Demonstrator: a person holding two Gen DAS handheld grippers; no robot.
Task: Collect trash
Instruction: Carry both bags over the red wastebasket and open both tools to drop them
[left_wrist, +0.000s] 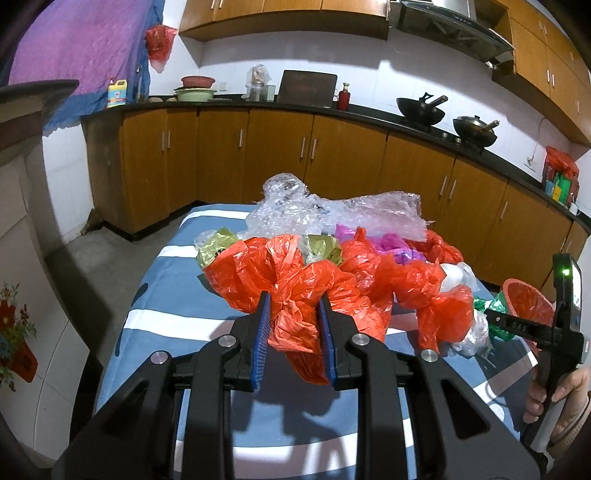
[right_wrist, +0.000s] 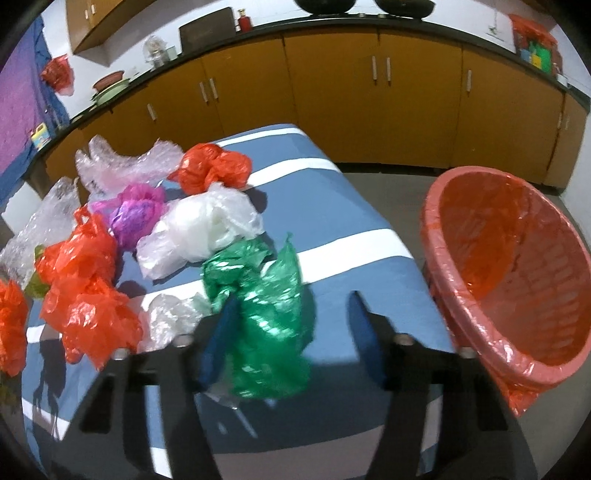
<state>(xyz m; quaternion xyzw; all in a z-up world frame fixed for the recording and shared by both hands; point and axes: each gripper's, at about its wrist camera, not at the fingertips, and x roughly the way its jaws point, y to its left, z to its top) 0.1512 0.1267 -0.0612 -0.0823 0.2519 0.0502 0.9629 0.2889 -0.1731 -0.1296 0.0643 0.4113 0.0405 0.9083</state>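
The right gripper (right_wrist: 291, 321) stands half-closed astride the green bag (right_wrist: 262, 317), which lies lengthwise between its jaws, hugging the left one. The left gripper (left_wrist: 294, 314) clenches a red bag (left_wrist: 295, 325).

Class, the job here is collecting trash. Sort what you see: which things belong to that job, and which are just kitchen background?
Part of the job:
- red bag, clamped in left gripper
- green bag, between the jaws of right gripper
- white bag
- purple bag
- lined basket

Just lying about:
- woks
- detergent bottle
- stacked basins
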